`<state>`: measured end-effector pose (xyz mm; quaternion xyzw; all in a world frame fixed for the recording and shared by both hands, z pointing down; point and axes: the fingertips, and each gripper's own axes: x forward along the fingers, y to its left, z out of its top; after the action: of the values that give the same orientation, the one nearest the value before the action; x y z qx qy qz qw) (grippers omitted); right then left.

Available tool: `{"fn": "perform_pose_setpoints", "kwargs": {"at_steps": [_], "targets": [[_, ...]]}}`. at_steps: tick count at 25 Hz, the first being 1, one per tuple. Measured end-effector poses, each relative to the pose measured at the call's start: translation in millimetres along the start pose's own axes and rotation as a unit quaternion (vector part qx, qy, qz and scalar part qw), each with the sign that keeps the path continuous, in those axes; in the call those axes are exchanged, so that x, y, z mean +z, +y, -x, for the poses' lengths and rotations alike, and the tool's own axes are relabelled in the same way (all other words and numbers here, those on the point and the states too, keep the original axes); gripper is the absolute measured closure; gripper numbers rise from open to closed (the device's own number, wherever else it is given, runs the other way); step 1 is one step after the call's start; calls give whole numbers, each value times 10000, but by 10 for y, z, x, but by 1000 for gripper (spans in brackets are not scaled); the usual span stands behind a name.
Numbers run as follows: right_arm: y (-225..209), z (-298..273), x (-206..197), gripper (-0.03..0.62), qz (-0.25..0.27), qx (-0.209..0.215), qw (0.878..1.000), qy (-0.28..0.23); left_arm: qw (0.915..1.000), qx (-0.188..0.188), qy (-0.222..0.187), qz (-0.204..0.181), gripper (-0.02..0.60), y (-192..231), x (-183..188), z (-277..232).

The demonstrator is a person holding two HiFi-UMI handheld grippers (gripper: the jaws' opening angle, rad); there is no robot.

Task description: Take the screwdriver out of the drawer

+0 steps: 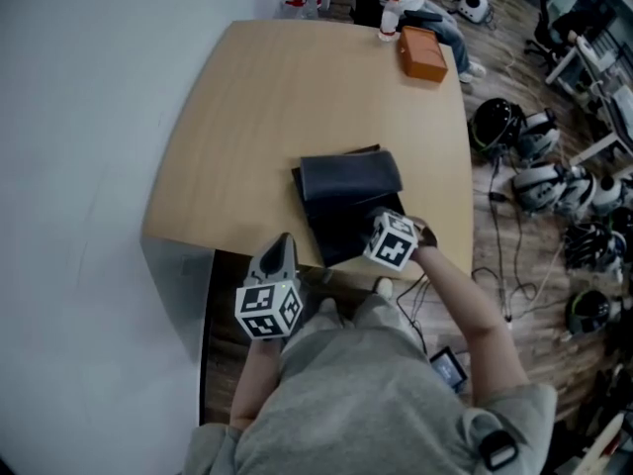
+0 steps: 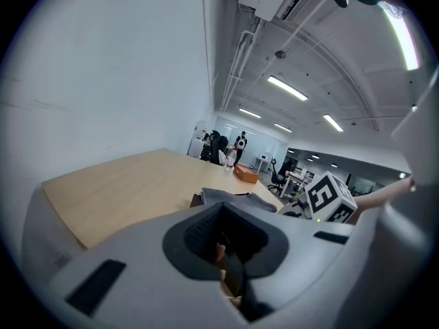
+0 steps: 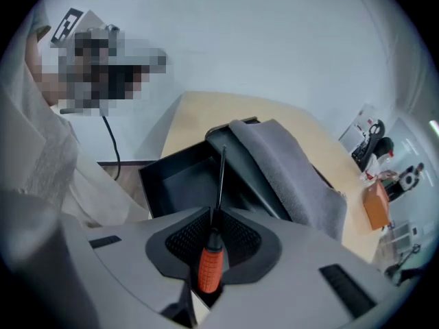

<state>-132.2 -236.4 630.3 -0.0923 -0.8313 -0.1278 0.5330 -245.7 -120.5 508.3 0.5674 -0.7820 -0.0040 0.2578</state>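
Right hand-held gripper (image 3: 213, 219) clamps the screwdriver (image 3: 210, 267) by its ribbed orange handle, above the boxy black drawer (image 3: 177, 181).

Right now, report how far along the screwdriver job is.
Done: the black drawer stands open, and the right gripper is shut on the screwdriver by its orange handle. In hand: the screwdriver, its shaft pointing out over the drawer's opening. Left: probably to carry it clear of the drawer.

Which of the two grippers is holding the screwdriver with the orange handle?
The right gripper, the one by the open black drawer: its jaws pinch the screwdriver. The left gripper has nothing between its jaws.
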Motion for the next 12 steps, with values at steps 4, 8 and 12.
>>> {"fn": "perform_pose_setpoints", "kwargs": {"at_steps": [4, 8, 12], "targets": [[-148, 186, 75, 543, -335, -482, 9980, -245, 9998, -161, 32, -99, 581, 9, -8, 32], [-186, 376, 188, 543, -662, -876, 9912, -736, 9998, -184, 11, -123, 581, 1, -50, 74], [-69, 609, 286, 543, -848, -1146, 9803, -1364, 9998, -185, -10, -115, 581, -159, -131, 159]]}}
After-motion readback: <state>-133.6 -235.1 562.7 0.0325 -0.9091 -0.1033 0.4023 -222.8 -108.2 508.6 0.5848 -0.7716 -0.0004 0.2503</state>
